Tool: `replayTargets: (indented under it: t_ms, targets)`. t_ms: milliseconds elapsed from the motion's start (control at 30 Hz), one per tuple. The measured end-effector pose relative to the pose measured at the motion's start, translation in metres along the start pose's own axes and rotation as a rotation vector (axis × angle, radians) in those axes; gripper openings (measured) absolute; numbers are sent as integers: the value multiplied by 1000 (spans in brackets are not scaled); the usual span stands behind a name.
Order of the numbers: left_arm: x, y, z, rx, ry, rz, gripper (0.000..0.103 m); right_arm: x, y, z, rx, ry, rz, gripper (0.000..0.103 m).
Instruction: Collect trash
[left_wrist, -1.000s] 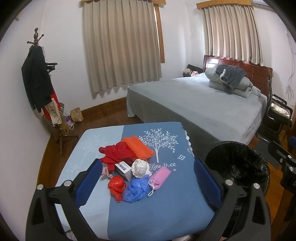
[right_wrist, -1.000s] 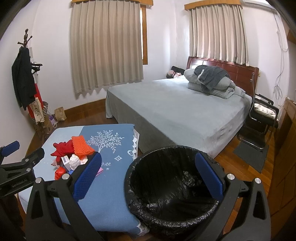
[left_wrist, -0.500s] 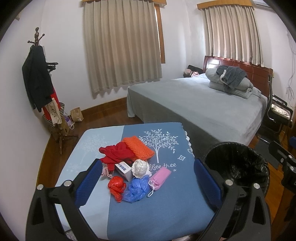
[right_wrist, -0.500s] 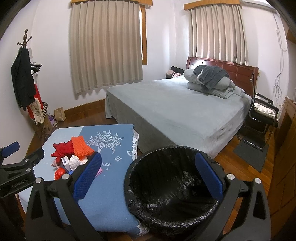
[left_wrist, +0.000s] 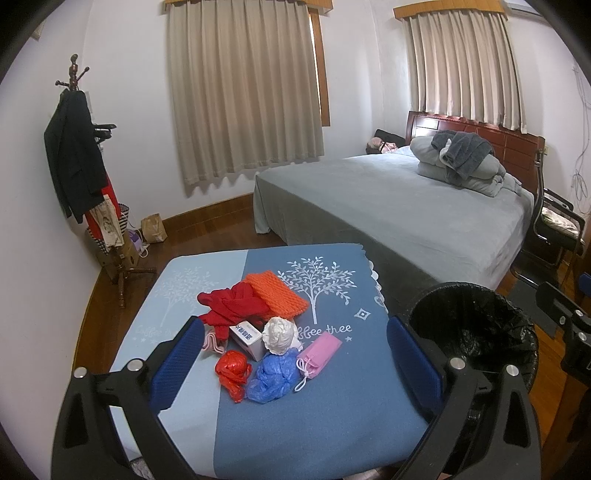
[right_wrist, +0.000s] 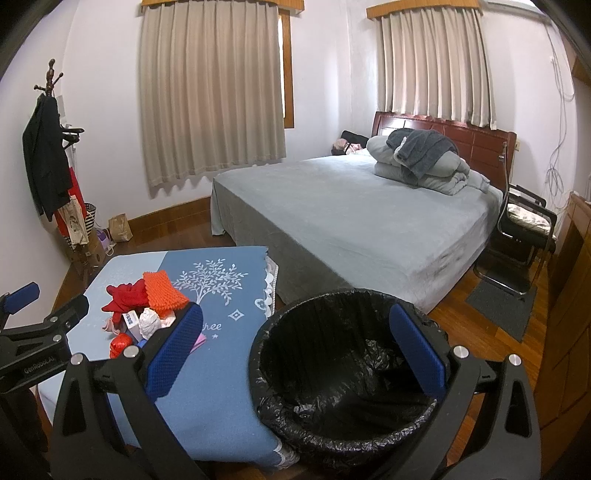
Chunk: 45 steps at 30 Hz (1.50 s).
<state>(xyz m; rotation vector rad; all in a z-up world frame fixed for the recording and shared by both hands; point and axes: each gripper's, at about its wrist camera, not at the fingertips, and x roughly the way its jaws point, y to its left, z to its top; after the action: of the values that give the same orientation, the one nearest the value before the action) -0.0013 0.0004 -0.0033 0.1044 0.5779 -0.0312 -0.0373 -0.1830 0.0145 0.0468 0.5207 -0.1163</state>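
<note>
Change: next to nothing. Over the last second both views sit almost as they were; we have only a slight drift of the cameras, and no item on the table has moved.
Meaning for the task: we judge collection has not begun; we are still lining up.
Left gripper: jaws spread wide, holding nothing, hovering over the near edge of the blue tablecloth and framing the pile.
Right gripper: also wide open and empty, poised above the trash bin.
Trash: a red crumpled bag, a blue crumpled bag and a white crumpled wad lie bunched together on the table, touching a small white box.
Other things in the pile: a pink pouch, a red cloth and an orange knit piece; whether these count as trash we cannot tell.
Bin: lined in black, looks empty, standing just beside the table's right edge.
Writing: the cloth reads "Coffee thee" by the white tree print, partly covered; the box carries blue print too small to read; the left gripper body, in the right view, shows "GenRobot.AI".
</note>
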Motion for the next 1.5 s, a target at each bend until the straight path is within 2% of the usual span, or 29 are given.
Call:
replayTargets:
  t_ms: [1033,1233,1500]
  targets:
    - [10,-1,-7,-15,19,-1,97,12,5,-9,-2,6,10,98]
    - [22,12,-12,-44,17,0,97,29,19,-13,-11,1,40,98]
    - [58,51,-36,-65,38,62,97,78,52,-19,-53,32,115,98]
